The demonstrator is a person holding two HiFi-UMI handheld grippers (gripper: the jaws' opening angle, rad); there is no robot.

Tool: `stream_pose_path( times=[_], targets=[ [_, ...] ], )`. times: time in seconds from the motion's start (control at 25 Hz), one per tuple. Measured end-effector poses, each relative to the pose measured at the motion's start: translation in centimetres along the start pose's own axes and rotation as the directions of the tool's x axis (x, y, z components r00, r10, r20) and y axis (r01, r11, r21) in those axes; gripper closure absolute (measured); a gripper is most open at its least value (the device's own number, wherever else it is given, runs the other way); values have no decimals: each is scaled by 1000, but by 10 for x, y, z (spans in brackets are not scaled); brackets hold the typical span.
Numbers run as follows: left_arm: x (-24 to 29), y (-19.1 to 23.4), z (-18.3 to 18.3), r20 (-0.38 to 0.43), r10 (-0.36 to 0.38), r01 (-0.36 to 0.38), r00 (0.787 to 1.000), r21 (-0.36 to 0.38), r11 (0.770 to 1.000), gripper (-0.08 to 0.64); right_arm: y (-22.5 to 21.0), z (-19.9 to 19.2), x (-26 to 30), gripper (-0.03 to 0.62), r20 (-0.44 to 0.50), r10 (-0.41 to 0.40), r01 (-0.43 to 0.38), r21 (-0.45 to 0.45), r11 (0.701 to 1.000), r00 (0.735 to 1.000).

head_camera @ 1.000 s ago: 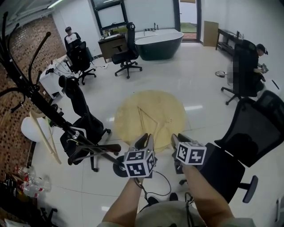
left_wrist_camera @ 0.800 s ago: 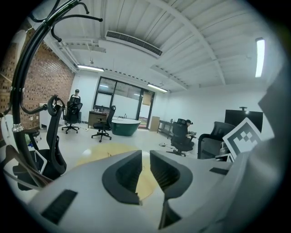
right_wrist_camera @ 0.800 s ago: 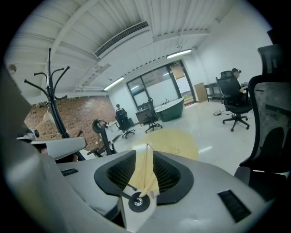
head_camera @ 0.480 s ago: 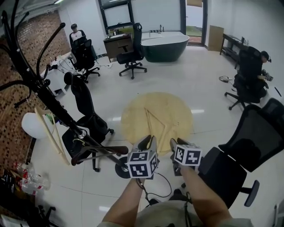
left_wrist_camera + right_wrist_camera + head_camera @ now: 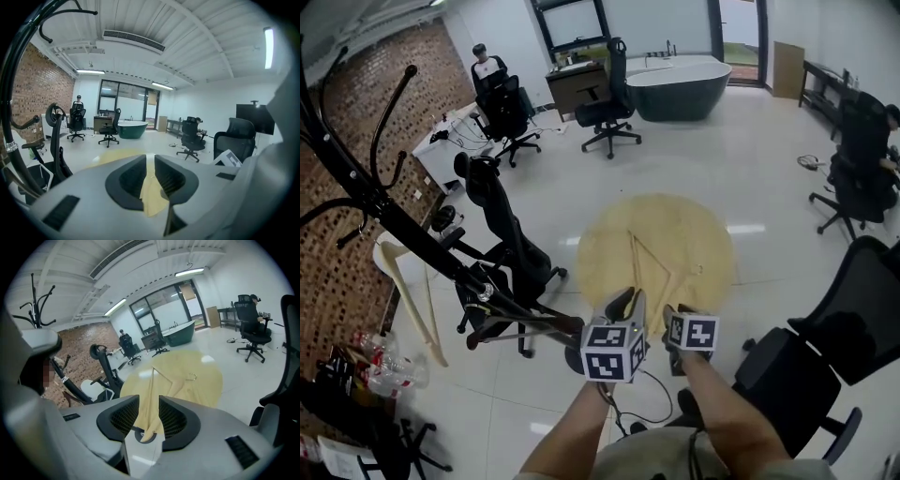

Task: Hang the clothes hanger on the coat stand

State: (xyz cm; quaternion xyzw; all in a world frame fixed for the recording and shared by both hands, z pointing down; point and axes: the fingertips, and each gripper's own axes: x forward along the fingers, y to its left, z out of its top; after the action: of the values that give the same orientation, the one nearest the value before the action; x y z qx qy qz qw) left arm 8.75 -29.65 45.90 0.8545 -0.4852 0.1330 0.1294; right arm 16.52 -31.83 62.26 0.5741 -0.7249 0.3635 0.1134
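The right gripper (image 5: 149,404) is pointing down towards the round wooden table (image 5: 703,234). Its jaws are standing well apart and have just been opening. The near arm of the wooden clothes hanger (image 5: 150,392) is showing in the gap, but the pads are not pressing on it, so this gripper is gripping nothing. Just beside it, the left gripper (image 5: 150,164) is keeping its jaws only a little apart, with just the pale table top showing through the slit.

The hanger is lying flat on the table. Its apex is pointing away and its metal hook (image 5: 192,376) is lying off to the right. It is probably light and stiff, with smooth wood that could slip between the pads. Pinching the near arm firmly seems soundest, since that is leaving the hook free for a peg.

Pale wood on a pale top is making the hanger's outline hard to follow. I cannot tell whether its near end is overhanging the rim.

To the left the black coat stand (image 5: 422,240) is rising out of frame, so its top is cut off. Its foot is partly hidden behind the left gripper's marker cube. A dark brown bar (image 5: 520,326) is hanging low on the stand, and I cannot tell what it is. Beyond, office chairs and a dark bathtub (image 5: 680,86) are standing well apart.
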Motion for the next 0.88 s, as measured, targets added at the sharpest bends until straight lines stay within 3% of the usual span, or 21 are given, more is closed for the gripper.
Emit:
stream_pose_path(
  times=[0.28, 0.6, 0.72, 0.8, 0.88],
  targets=[
    [69, -5, 21, -17, 48, -48, 999, -15, 999, 492, -46, 11, 66, 454, -130, -3, 0, -24, 1000, 991],
    [115, 17, 13, -65, 120, -123, 991, -51, 991, 492, -76, 7, 135, 436, -258, -33, 23, -42, 999, 966],
    [126, 35, 13, -80, 140, -144, 987, -60, 988, 492, -75, 16, 162, 437, -283, -62, 42, -77, 996, 957],
    [124, 45, 14, -82, 157, -162, 984, -66, 985, 492, -53, 17, 175, 437, -283, -2, -17, -65, 998, 959],
    [122, 54, 13, -79, 173, -178, 982, -70, 981, 492, -55, 14, 183, 436, -308, -58, 20, -123, 992, 950]
  ],
)
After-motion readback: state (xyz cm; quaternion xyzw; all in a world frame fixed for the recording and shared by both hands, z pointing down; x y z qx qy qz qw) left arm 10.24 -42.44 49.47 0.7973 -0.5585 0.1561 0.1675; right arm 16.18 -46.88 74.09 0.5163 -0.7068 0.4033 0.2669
